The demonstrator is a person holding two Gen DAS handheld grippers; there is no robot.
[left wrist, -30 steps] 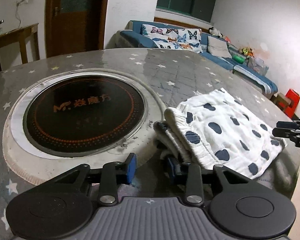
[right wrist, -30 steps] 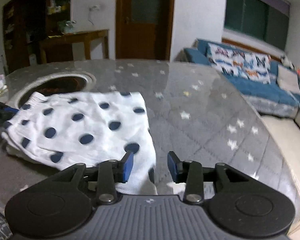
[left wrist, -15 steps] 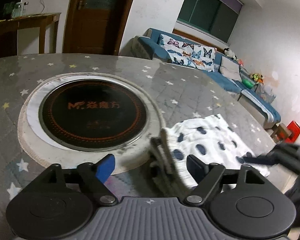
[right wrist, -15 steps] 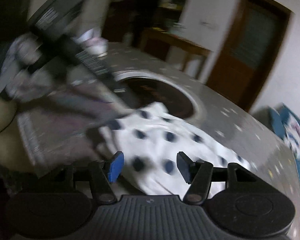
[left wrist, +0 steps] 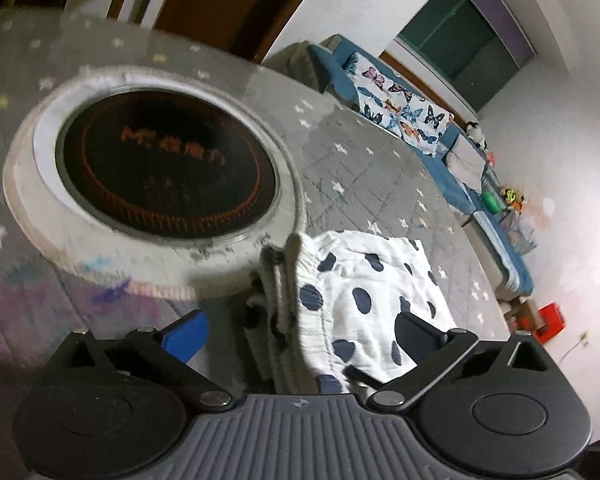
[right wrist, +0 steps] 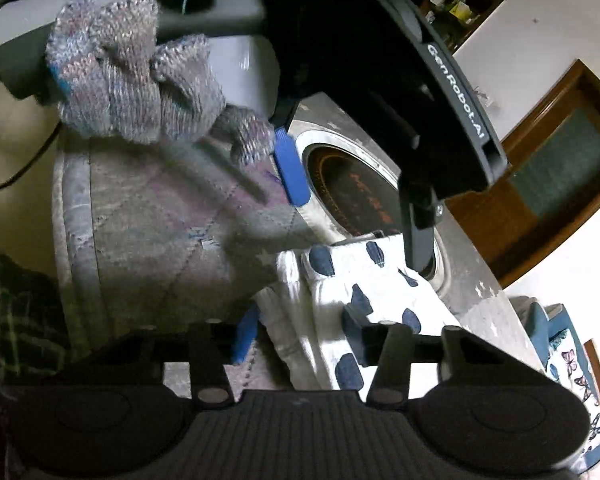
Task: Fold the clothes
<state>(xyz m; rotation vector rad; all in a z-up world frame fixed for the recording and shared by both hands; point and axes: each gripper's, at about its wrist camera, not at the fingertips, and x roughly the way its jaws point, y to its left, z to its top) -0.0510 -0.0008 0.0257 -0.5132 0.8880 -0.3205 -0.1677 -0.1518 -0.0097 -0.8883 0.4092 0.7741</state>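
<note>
A folded white garment with dark blue spots [left wrist: 364, 296] lies on the grey star-patterned table, just right of the round cooktop; it also shows in the right wrist view [right wrist: 364, 292]. My left gripper [left wrist: 300, 334] is open wide, its jaws straddling the garment's folded near edge. My right gripper [right wrist: 300, 336] is open too, with its jaws on either side of the same stacked edge. The left gripper's body and blue pad [right wrist: 292, 172] hang over the garment in the right wrist view, held by a hand in a knitted glove [right wrist: 136, 92].
A round black induction cooktop [left wrist: 164, 172] in a white ring is set into the table [left wrist: 380, 176]. A blue sofa with butterfly cushions [left wrist: 404, 108] stands beyond the table. The table's near edge [right wrist: 76, 240] is close to the right gripper.
Both grippers have opened wider and closed in on the garment's folded edge. The right gripper swung round from the garment's far side to the same end as the left.
</note>
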